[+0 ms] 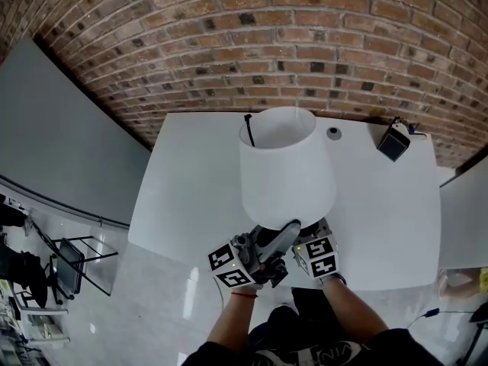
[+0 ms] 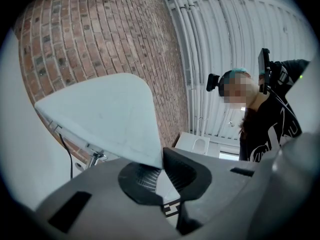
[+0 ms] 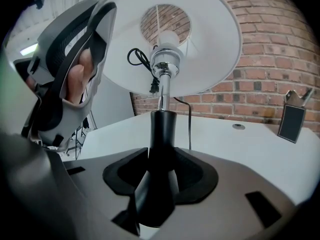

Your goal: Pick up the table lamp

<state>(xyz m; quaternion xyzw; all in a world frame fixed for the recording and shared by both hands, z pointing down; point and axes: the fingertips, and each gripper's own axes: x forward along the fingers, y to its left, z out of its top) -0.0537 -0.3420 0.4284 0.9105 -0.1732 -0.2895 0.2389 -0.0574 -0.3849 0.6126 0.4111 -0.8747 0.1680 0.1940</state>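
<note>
The table lamp has a white shade (image 1: pixel 286 170), a chrome neck (image 3: pixel 164 84) and a black cone-shaped foot (image 3: pixel 161 134). It is over the near part of the white table (image 1: pixel 381 227). My left gripper (image 1: pixel 292 227) points upward and is shut on the lower rim of the shade (image 2: pixel 112 119), which runs down between its pads (image 2: pixel 142 176). My right gripper (image 1: pixel 314 235) sits under the shade, shut on the black foot. From the right gripper view the left gripper (image 3: pixel 75 49) shows at the shade's left edge. The lamp's black cord (image 3: pixel 190 119) hangs behind the neck.
A small black box (image 1: pixel 394 142) stands at the table's far right, with a round grey fitting (image 1: pixel 333 133) beside it. A brick wall (image 1: pixel 252 44) lies behind the table and a grey panel (image 1: pixel 53 143) to the left. A person (image 2: pixel 272 119) shows in the left gripper view.
</note>
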